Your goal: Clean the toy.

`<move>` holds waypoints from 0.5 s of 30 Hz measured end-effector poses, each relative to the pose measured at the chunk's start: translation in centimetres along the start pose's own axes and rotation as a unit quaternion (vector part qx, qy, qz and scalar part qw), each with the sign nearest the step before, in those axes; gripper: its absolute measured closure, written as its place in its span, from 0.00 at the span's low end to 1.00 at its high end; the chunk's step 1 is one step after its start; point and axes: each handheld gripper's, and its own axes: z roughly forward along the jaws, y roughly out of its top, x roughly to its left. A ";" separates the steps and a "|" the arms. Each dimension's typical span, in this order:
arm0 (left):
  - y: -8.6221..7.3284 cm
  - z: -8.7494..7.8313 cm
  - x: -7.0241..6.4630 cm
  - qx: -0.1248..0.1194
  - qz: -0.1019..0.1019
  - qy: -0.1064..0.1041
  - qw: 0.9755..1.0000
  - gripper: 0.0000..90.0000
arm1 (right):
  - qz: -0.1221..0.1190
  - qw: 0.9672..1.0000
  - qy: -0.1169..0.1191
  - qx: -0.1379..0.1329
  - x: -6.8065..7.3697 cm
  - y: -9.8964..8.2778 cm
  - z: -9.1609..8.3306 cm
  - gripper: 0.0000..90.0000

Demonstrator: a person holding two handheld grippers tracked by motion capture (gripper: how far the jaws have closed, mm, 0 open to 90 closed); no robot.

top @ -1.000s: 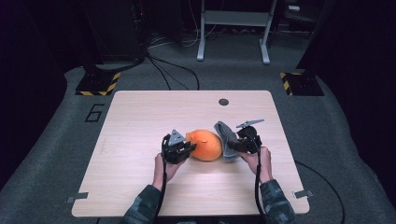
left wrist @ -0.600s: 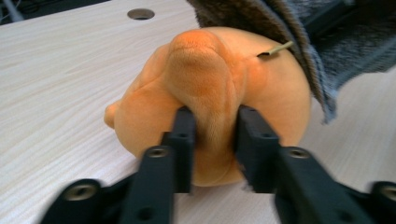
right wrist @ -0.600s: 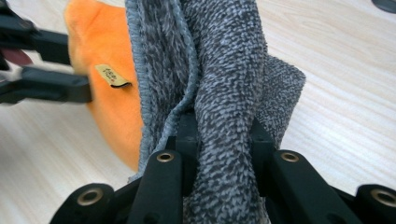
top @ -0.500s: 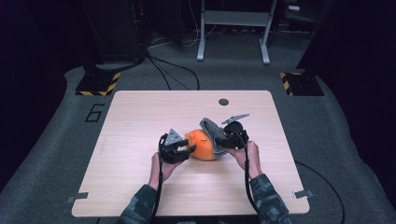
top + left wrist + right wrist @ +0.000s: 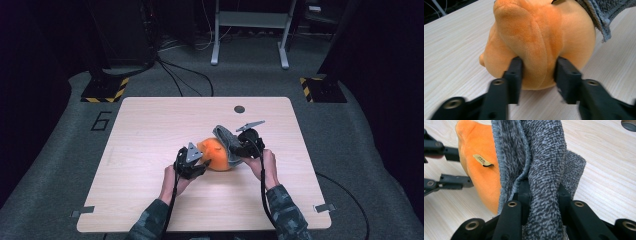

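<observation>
Item: orange plush toy (image 5: 216,154), mid-tabletop (image 5: 150,130), slightly toward the near edge. Left tool (image 5: 537,75), whose jaws have just been closing, pinches a fold of its plush. Right tool (image 5: 541,195) is clenched on the grey knitted cloth (image 5: 544,152) draped against the toy's right flank. Handling: we judge that we should keep the left pinch firm and draw the cloth evenly over the toy.

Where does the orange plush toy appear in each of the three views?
High view: the orange plush toy lies at the table's middle, between the two grippers.
Left gripper view: the toy is in the upper centre, a fold of it pinched by the jaws.
Right gripper view: the toy is at the upper left, beside the grey cloth.
Shared landmark: the grey cloth against the toy.
</observation>
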 end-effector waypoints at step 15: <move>0.9 -0.9 0.3 -0.036 -0.091 -0.064 0.993 0.93 | 0.006 0.999 0.009 -0.035 0.6 -0.1 -2.6 0.81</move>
